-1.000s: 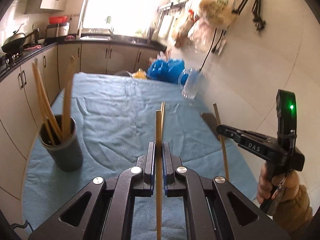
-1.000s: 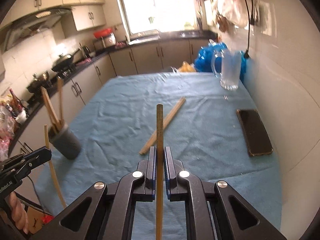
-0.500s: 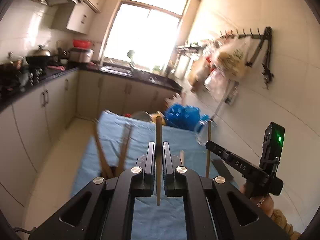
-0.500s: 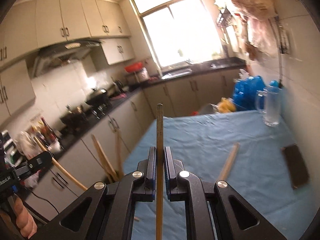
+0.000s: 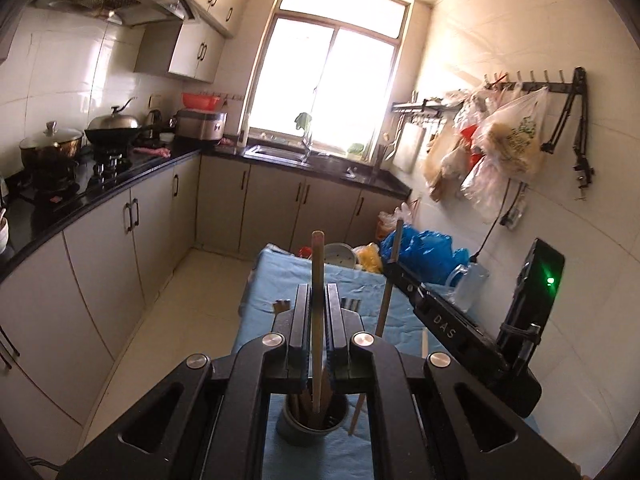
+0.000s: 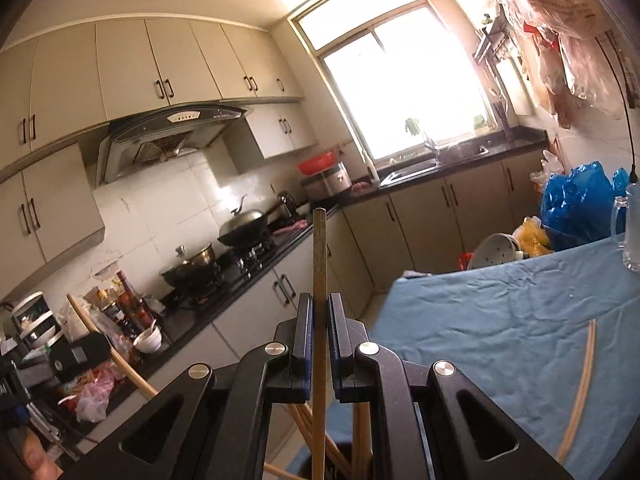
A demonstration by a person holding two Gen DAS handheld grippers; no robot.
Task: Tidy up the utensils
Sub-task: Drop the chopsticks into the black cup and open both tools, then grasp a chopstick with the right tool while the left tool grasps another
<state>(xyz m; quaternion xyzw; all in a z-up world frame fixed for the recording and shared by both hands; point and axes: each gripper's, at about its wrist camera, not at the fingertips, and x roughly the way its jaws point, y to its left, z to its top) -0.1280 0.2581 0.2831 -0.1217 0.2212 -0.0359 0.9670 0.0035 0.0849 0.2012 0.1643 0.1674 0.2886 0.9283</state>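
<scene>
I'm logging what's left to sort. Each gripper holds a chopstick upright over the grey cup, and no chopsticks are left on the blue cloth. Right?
Not quite. The right wrist view shows one chopstick lying on the blue cloth. The rest holds: the left gripper and right gripper each clamp a chopstick upright above the grey cup.

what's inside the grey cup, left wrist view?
Inside the cup: several wooden chopsticks standing upright, plus the lower end of the chopstick held by the left gripper. Gripper body covers the cup's upper opening, so the count is unclear.
</scene>
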